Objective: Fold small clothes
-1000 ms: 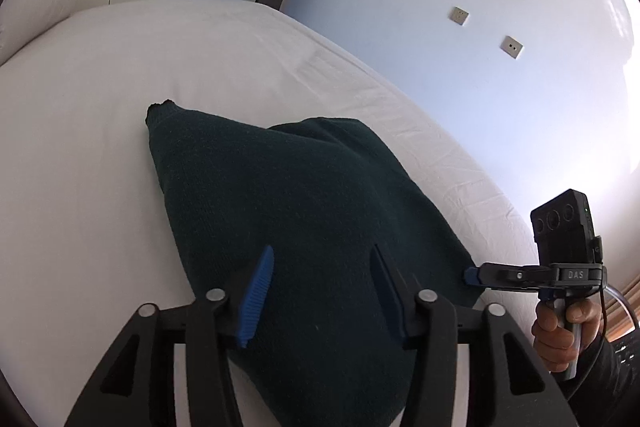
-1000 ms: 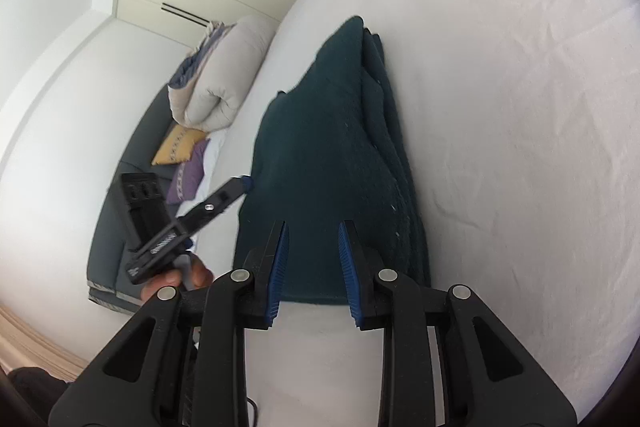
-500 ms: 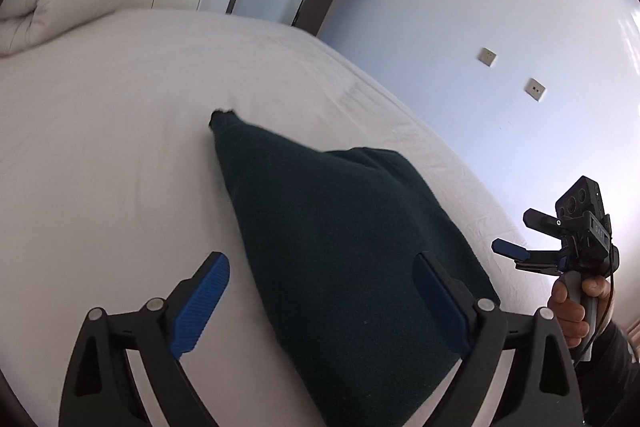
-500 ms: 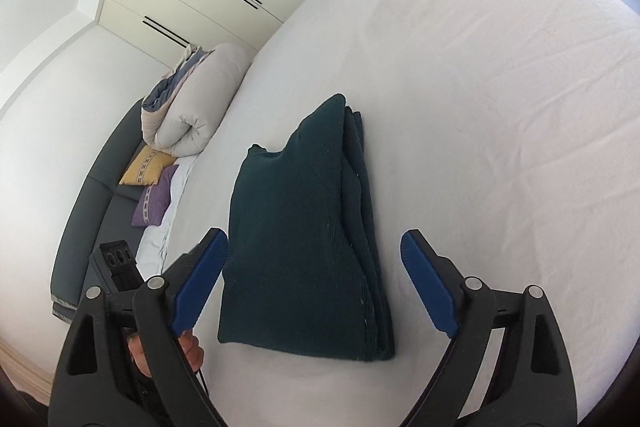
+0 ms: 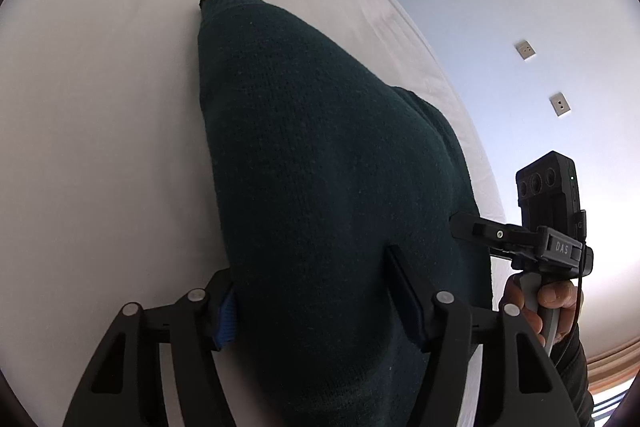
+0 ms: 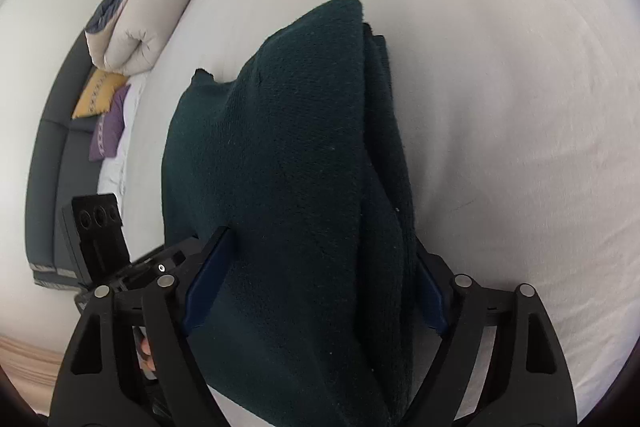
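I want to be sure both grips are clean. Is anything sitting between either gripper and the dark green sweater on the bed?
Nothing visible. The left gripper and the right gripper each straddle the folded dark green sweater directly, its knit bulging between their fingers. Only the white bed sheet surrounds it.

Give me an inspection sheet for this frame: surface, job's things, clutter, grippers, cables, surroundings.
Surface: white bed sheet, lightly creased.
Job's things: dark green knit sweater, folded, layers stacked at one edge.
Clutter: nothing seen.
Grippers: left gripper and right gripper each straddle the sweater's near end; grip cannot be told.
Cables: black cable by the right handle.
Surroundings: rolled duvet, yellow and purple cushions, grey sofa, wall sockets.
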A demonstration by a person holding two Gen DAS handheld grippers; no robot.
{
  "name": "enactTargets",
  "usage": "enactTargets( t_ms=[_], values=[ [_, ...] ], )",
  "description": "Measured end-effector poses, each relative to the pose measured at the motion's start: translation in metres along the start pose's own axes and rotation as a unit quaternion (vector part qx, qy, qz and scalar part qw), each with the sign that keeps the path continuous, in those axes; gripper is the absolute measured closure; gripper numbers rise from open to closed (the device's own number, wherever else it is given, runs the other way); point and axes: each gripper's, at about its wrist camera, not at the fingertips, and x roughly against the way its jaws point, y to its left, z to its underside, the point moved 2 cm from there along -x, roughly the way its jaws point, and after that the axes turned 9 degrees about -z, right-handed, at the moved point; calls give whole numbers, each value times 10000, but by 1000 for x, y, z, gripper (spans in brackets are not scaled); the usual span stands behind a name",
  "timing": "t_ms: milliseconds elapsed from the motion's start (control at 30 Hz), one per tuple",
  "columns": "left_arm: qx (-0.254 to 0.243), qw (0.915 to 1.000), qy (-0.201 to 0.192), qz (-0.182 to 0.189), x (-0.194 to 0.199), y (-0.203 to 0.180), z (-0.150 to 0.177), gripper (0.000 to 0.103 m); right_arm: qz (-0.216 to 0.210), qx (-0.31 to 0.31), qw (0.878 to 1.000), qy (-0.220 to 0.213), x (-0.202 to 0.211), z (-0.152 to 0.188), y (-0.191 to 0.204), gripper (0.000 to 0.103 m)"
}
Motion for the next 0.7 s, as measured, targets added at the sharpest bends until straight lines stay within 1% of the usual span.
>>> enactTargets(
  t_ms=[33, 67, 100, 133, 200, 233, 267, 333, 400, 467, 567, 633, 700],
  values=[
    [-7, 10000, 3, -38, 0, -1, 0, 42, 85, 70, 9999, 34, -5, -4, 3, 47],
    [-20, 10000, -5, -82, 0, -2, 1, 44, 121, 33, 9999, 70, -9, -6, 3, 61],
    [-32, 9999, -23, -128, 1, -3, 2, 46, 176, 5, 9998, 44, -9, -6, 4, 63],
    [-25, 9998, -34, -173, 3, -5, 3, 48, 292, 59, 9996, -8, -9, -5, 8, 67],
    [-47, 9996, -55, -289, 9, -9, 5, 55, 723, 357, 9967, -123, -10, -1, 24, 73],
    [-88, 9993, -72, -363, 14, -12, 6, 57, 951, 538, 9939, -162, -9, 2, 35, 78],
    [-146, 9989, -98, -442, 21, -16, 9, 59, 1188, 714, 9901, -200, -9, 5, 46, 80],
    [-266, 9976, -160, -612, 40, -24, 17, 61, 1550, 1078, 9817, -259, -3, 17, 69, 81],
    [-468, 9954, -322, -768, 67, -33, 29, 61, 1721, 1357, 9752, -307, 4, 33, 94, 81],
    [-623, 9933, -518, -821, 100, -36, 44, 61, 1695, 1549, 9723, -426, 16, 53, 118, 82],
    [-779, 9909, -715, -832, 151, -36, 76, 61, 1386, 1728, 9729, -660, 40, 90, 152, 82],
    [-934, 9885, -804, -877, 181, -37, 104, 61, 1303, 1925, 9696, -765, 53, 121, 176, 82],
    [-1001, 9869, -841, -951, 204, -33, 132, 61, 1343, 2182, 9635, -774, 57, 154, 197, 82]
  ],
)
